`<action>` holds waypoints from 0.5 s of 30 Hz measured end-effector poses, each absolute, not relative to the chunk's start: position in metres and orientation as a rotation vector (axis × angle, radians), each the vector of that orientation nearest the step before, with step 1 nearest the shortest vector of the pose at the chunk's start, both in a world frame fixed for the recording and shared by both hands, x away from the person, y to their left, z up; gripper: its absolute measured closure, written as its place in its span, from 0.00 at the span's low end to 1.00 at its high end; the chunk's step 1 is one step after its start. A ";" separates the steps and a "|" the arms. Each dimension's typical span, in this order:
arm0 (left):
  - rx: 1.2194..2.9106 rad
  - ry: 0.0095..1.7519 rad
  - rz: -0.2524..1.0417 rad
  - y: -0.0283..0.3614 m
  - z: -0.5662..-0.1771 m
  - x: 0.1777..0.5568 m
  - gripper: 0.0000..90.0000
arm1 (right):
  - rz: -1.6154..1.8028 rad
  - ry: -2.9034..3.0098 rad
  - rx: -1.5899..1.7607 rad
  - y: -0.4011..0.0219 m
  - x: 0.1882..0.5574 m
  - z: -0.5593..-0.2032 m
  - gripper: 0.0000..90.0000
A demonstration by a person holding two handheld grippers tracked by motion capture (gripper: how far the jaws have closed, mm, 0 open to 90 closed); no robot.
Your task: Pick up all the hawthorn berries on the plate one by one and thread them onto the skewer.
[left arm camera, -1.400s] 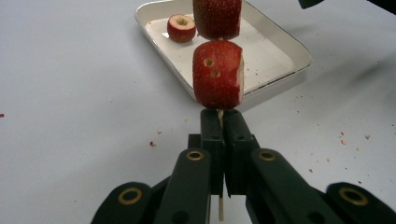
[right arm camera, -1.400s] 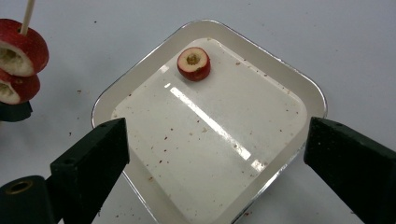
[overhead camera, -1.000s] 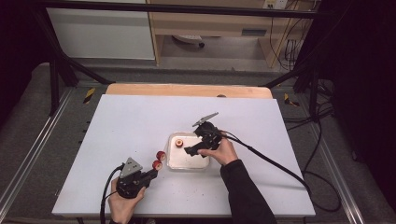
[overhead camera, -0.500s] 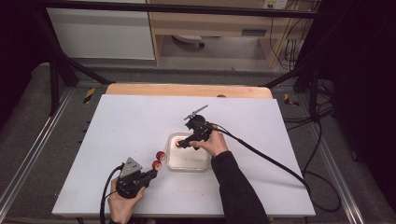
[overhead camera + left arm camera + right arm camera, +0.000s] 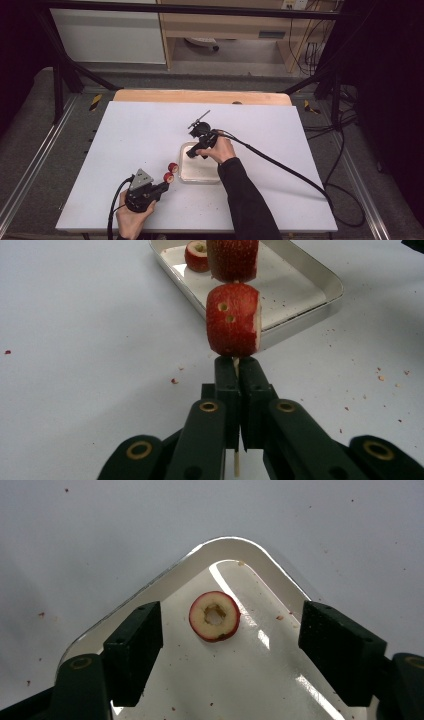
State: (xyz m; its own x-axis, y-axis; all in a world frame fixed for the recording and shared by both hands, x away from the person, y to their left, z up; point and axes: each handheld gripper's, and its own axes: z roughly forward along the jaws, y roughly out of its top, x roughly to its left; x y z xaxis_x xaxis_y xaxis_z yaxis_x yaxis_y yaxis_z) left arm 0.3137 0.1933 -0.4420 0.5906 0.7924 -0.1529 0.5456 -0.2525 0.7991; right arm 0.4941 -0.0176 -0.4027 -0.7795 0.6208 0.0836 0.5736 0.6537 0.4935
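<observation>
My left gripper is shut on a thin wooden skewer that carries two red fruit pieces, the nearer just past the jaw tips and a second beyond it. In the high view the left gripper sits near the front left, with the skewered pieces beside the white tray. My right gripper stands open over the tray's corner, its jaws on either side of a loose red fruit piece with a hollowed core. The same gripper hovers at the tray's far left.
Small red crumbs dot the white table. Cables trail from both grippers; the right one's cable runs off toward the table's right edge. A wooden strip borders the far side.
My right gripper has moved left and away across the tray to its far-left corner. The left gripper and its skewer have stayed put.
</observation>
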 end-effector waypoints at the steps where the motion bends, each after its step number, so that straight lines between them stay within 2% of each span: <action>1: 1.939 1.068 0.352 0.193 -0.442 0.314 0.98 | 0.761 2.781 1.001 -0.016 0.495 -0.403 0.31; 15: 1.947 1.063 0.357 0.192 -0.442 0.314 0.98 | 0.676 2.822 0.971 -0.003 0.500 -0.415 0.48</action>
